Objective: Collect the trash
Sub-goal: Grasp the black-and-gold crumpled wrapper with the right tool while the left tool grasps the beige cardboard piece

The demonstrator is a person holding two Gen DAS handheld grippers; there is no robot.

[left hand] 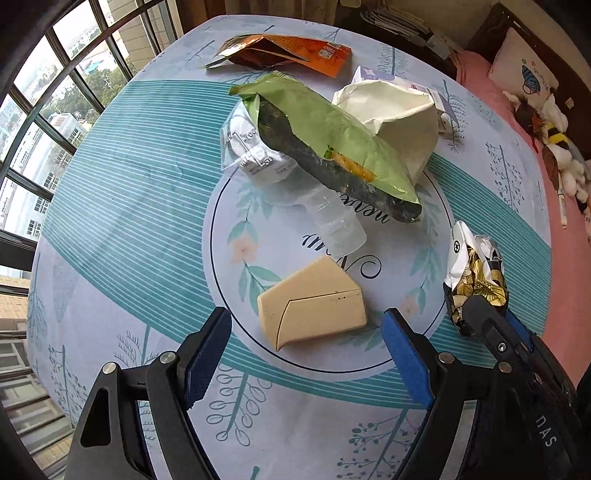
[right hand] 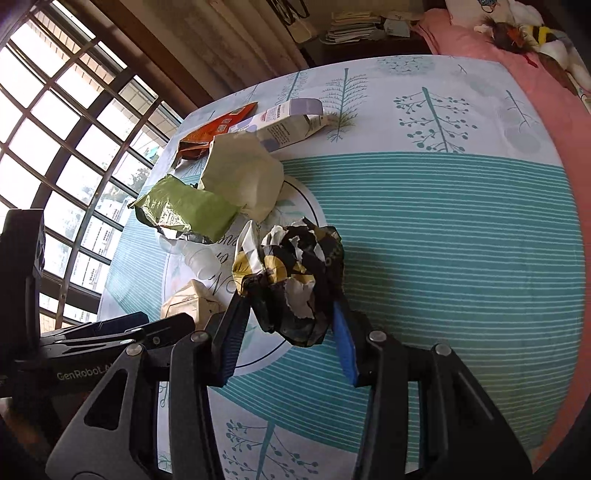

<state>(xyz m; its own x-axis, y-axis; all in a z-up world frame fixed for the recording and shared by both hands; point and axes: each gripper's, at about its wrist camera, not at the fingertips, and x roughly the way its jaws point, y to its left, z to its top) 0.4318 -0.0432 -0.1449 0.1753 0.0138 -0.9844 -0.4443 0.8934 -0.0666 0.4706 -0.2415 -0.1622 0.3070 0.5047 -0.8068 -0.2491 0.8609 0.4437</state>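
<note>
I work over a table draped in a patterned cloth (left hand: 122,184), pale blue with teal stripes and printed trees. Along its left edge a tall window (left hand: 44,110) with a dark grid frame lets in flat daylight, and I see buildings and treetops outside. Off the cloth's right edge lies a bed with a pink sheet (left hand: 570,266), a pillow (left hand: 524,70) and stuffed toys (left hand: 554,147). Beyond the far edge, stacked papers (right hand: 351,26) sit by a curtain (right hand: 229,40).

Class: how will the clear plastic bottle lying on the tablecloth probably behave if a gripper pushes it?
The clear plastic bottle looks empty, so probably light. Round and lying on its side, it may roll, though the green wrapper resting over it could hold it.
</note>
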